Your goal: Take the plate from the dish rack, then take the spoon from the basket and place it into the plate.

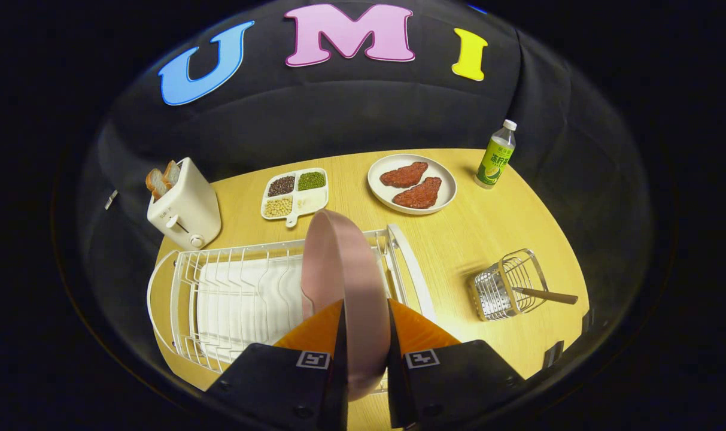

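We see the gripper (365,311) w/ fingers clamped on the round pink plate (339,269) (smooth, edge-on), above the white wire dish rack (231,293); spoon (545,294) lies in the wire basket (509,293) on the wood counter (458,239).

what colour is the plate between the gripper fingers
Pale pink. The plate stands on edge, clamped in the gripper, above the dish rack in the gripper view.

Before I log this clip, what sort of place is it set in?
Most likely a mock kitchen tabletop staged in a booth: a white dish rack on a wooden table, a toaster holding bread, and a wire basket with a spoon. The gripper grips a pink plate edge-on above the rack.
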Tool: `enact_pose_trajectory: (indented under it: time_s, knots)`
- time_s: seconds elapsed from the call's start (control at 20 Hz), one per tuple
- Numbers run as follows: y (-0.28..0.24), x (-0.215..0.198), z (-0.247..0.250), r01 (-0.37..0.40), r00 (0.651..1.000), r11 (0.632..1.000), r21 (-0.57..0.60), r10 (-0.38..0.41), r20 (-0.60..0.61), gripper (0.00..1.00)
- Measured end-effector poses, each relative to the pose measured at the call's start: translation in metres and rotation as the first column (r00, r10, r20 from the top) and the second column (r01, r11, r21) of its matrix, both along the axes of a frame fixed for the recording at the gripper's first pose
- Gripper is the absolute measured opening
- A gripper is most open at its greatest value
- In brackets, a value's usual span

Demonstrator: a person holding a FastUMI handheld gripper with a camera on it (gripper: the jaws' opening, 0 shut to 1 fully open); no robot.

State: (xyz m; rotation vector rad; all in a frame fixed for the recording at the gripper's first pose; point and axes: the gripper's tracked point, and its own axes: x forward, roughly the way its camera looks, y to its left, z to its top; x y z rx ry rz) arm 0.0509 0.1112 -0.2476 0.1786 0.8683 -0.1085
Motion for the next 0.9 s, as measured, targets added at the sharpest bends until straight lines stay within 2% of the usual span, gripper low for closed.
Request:
enact_pose_trajectory:
  time_s: [0.3, 0.4, 0.7, 0.9]
  knots:
    - [-0.002, 0.011, 0.029, -0.053, 0.997, 0.990, -0.128, 0.059, 0.042, 0.29]
    - [-0.006, 0.011, 0.035, -0.048, 0.997, 0.988, -0.147, 0.056, 0.053, 0.29]
    - [-0.016, -0.004, 0.061, -0.005, 0.996, 1.000, 0.010, 0.004, 0.093, 0.29]
    - [-0.023, -0.032, 0.078, -0.005, 0.997, 0.988, 0.156, -0.008, 0.081, 0.29]
